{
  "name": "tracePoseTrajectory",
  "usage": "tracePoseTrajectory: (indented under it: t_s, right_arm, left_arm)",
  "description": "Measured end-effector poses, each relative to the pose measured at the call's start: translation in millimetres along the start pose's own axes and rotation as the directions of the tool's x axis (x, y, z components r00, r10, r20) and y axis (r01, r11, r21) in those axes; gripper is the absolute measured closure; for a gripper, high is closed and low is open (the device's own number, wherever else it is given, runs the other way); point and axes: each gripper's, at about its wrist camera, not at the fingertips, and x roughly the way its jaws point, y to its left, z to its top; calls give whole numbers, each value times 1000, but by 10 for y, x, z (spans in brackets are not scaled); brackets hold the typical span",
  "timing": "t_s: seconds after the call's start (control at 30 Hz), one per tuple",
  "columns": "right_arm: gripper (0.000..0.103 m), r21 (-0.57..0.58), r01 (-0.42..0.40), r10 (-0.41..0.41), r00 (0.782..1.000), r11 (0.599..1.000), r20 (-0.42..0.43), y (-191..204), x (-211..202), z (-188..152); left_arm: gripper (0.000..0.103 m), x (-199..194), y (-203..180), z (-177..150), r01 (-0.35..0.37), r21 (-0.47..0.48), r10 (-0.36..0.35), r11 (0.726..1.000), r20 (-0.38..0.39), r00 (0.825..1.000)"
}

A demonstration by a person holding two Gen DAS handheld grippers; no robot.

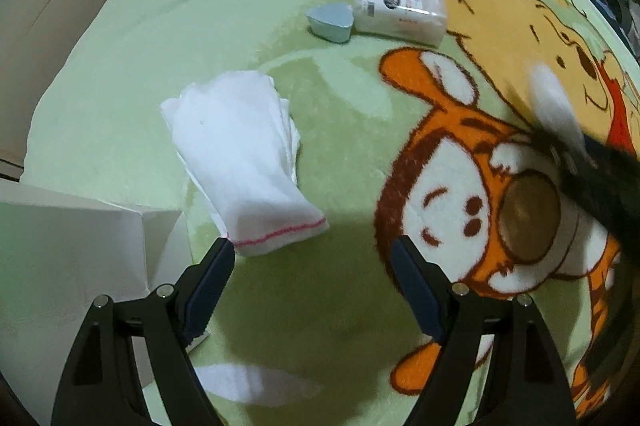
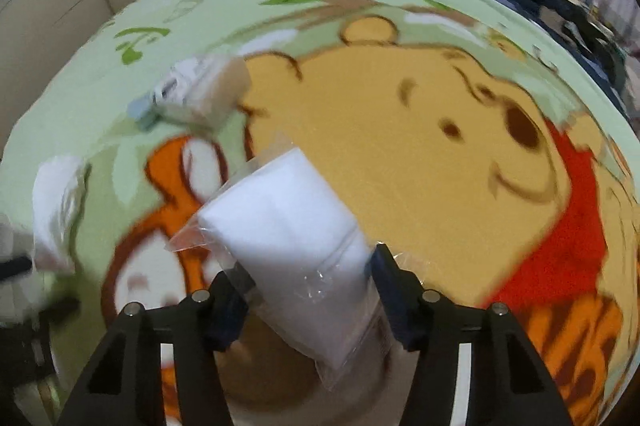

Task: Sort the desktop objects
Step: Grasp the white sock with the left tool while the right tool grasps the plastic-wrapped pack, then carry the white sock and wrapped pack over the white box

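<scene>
1. The right claw (image 2: 310,268) squeezes a white pack in clear wrap (image 2: 296,246) and holds it above the cartoon blanket (image 2: 400,146), likely to carry it to its spot.
2. The left claw (image 1: 314,258) hangs wide apart with nothing in it (just beside the white cloth bundle (image 1: 240,154)), ready to grab.
3. The pack looks soft, white and crinkly.

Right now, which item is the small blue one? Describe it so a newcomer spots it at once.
Start from the green cartoon blanket covering the surface. Toward its far side lies a clear-wrapped white packet with a printed label. The small blue box touches its left edge: rounded-triangular, pale blue, the only non-white item.
</scene>
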Motion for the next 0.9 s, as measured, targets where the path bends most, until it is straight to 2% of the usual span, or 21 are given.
tracePoseTrajectory:
  t_s: [0.17,0.37,0.43,0.47,0.5,0.57,0.67,0.73,0.83,0.87,0.9]
  right_arm:
    - [45,62,-12,14,999,998,-30,-79,-159,-436]
    - [43,38,-16,17,999,999,-49,20,-127,-555]
    - [43,29,-3,5,998,1000,-69,19,-69,-516]
    - [42,25,4,-2,997,1000,-75,20,-50,-508]
    - [41,22,17,-15,996,1000,-83,25,-27,-502]
    - [37,6,52,-51,993,999,-104,59,26,-501]
    - [33,-30,107,-110,987,994,-119,151,95,-532]
    - [33,-13,127,-128,986,992,-110,169,85,-551]
    - [33,34,84,-81,993,996,-83,145,20,-587]
    - [37,53,62,-58,996,997,-73,133,-8,-607]
    - [51,71,41,-37,997,997,-62,121,-37,-627]
  left_arm:
    - [21,120,40,162,-5,-39,5,999,-2,1000]
    - [22,488,150,337,-21,-105,17,994,-38,999]
    - [30,527,156,319,-14,-113,12,993,-14,1000]
    - [44,506,134,305,-13,-100,14,995,4,1000]
    - [67,475,91,285,-16,-70,17,997,21,1000]
    - [92,406,-8,237,-32,5,32,999,45,998]
    - [93,313,-49,133,-30,46,27,998,66,997]
    - [93,226,-71,18,-17,72,11,997,77,997]
    - [93,106,-151,-204,-3,127,-9,992,89,996]
    - [93,76,-174,-296,6,142,-19,990,87,996]
    - [93,49,-195,-388,14,155,-28,988,85,996]
